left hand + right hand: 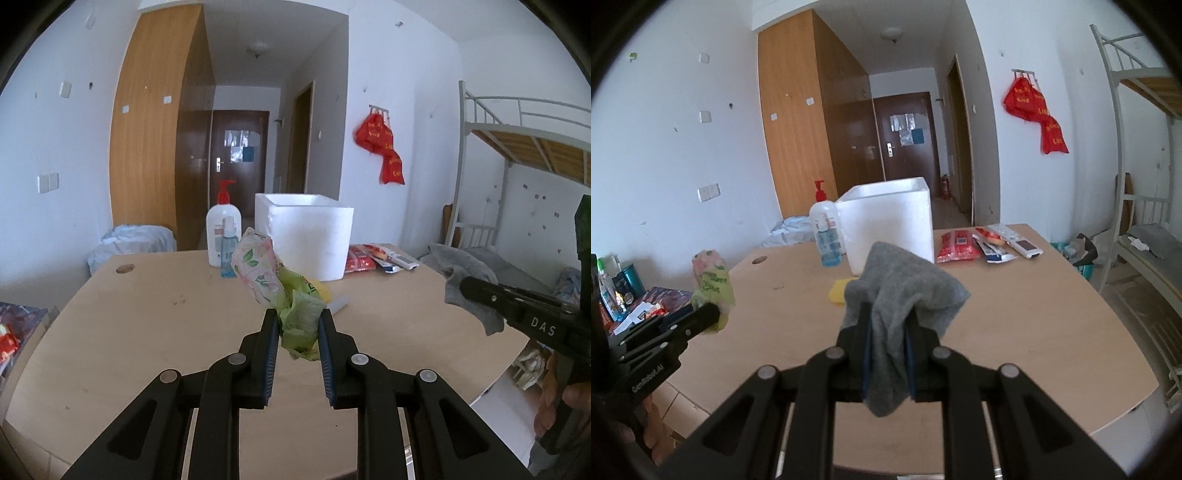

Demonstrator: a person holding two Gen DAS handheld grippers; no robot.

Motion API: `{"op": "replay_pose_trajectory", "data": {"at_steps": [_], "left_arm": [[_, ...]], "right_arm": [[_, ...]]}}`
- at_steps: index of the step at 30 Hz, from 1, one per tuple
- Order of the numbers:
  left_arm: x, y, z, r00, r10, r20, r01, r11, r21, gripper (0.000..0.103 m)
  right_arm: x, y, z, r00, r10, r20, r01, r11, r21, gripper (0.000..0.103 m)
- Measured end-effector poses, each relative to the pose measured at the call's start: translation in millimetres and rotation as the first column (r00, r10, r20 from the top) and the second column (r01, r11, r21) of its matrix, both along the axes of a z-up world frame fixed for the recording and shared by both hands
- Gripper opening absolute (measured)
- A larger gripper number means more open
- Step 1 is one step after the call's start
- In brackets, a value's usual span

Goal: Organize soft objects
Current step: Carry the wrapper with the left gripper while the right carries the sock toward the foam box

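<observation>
Grey cloth [905, 291] pinched aloft in right hand-held gripper [888, 325].

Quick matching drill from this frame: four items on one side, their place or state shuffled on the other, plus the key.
Things:
1. grey cloth
2. floral packet
3. foam box
4. red pouch

States:
A. standing open-topped on the table
B. held in the right gripper
C. lying flat on the table, right of the box
D. held in the left gripper

Pairs: 1-B, 2-D, 3-A, 4-C
</observation>
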State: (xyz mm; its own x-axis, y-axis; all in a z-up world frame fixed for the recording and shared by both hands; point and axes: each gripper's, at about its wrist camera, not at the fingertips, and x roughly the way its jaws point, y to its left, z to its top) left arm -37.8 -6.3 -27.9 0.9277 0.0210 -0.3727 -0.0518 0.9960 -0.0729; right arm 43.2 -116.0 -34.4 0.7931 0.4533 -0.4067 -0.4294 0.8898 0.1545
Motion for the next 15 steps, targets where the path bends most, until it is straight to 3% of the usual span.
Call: {"op": "replay_pose_trajectory", "data": {"at_steps": [15], "left_arm": [[6.9, -0.9, 38.8, 1.000, 0.003, 0.028, -0.004, 1.000, 0.028, 0.022]], "right_arm": [[-0.7, 0.9, 31.7, 0.996, 0.007, 0.091, -0.006, 1.000, -0.005, 0.018]]}}
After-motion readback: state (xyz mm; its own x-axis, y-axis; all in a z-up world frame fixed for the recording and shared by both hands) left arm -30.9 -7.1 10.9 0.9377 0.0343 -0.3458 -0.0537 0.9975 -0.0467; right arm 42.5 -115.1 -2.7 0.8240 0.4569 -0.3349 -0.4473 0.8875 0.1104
